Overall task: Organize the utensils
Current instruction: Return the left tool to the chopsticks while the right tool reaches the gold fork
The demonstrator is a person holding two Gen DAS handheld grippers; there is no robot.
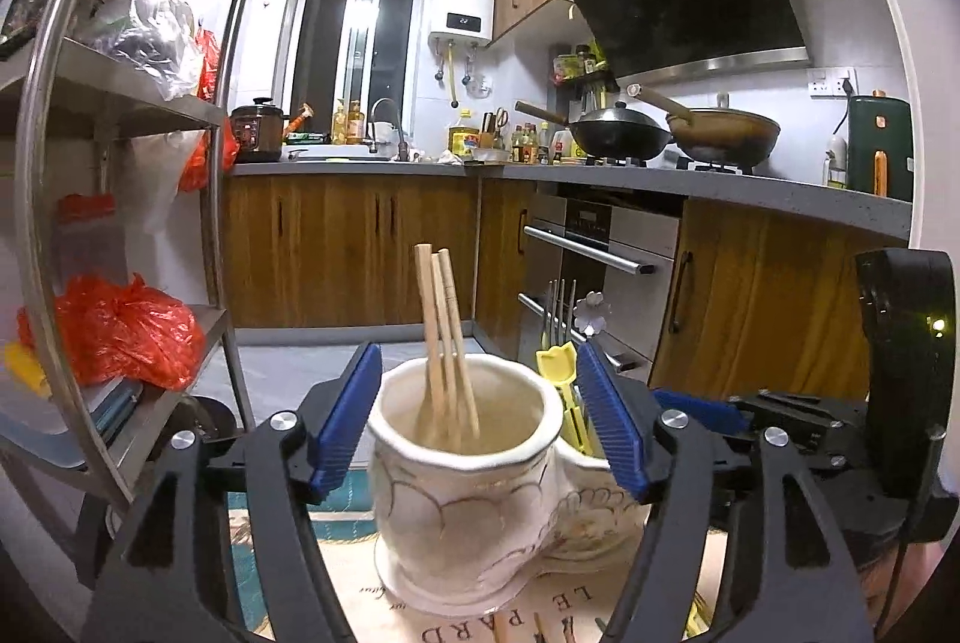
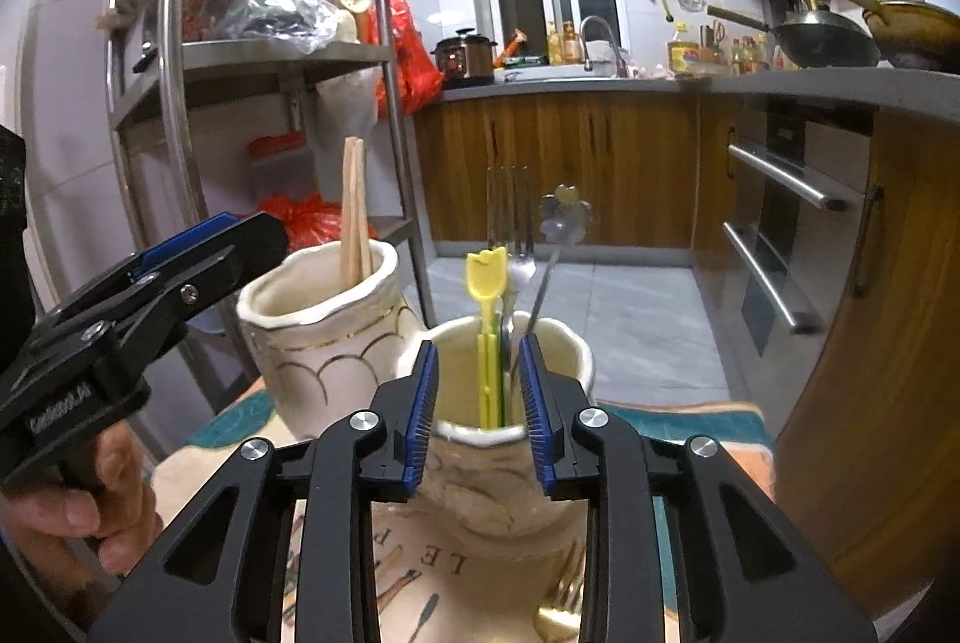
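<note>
The left gripper is wide open w/ nothing held. Its blue pads sit on both sides of the left cup, not squeezing it. Three wood chopsticks stand in that cup.

The right gripper is open a bit, holding nothing. Its pads sit at the rim of the right cup, one on each side of a yellow utensil, not touching it. A fork & a flower-top spoon stand in the same cup. Both cups sit side by side on a printed mat.
</note>
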